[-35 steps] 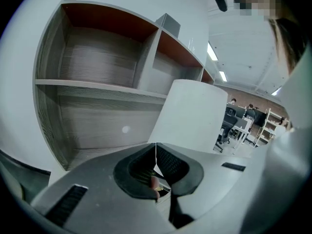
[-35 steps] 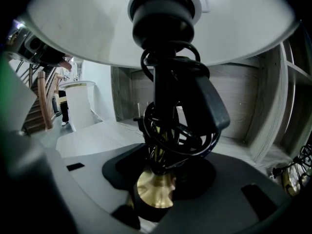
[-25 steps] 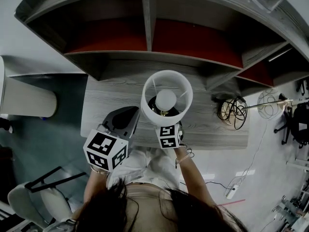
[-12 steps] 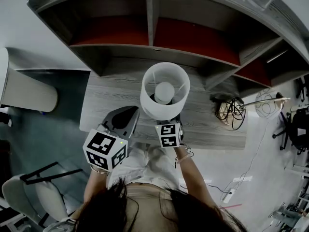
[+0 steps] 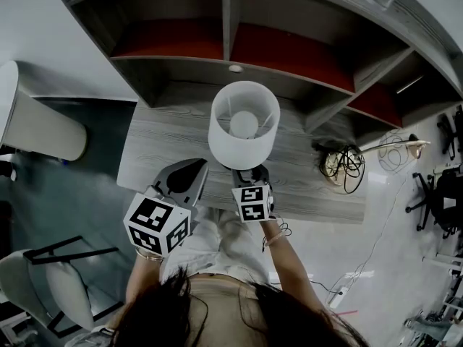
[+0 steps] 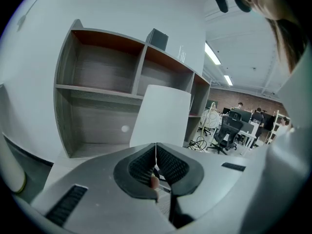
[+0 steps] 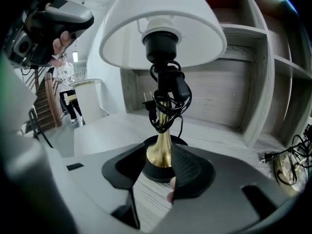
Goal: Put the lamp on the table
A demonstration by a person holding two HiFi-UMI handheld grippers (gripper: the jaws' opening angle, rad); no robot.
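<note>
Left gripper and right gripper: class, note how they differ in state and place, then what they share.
The left gripper has its jaws shut together on nothing; the right gripper has its jaws closed on the stem of the lamp. The left gripper is beside the lamp, at the near edge of the table; the right gripper reaches in under the shade. Both are grey with black ribbed jaws.

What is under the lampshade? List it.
A black socket, a coiled black cord, and a brass stem on a black base. The cord covers the stem's upper part; the right tool covers the base's sides.
</note>
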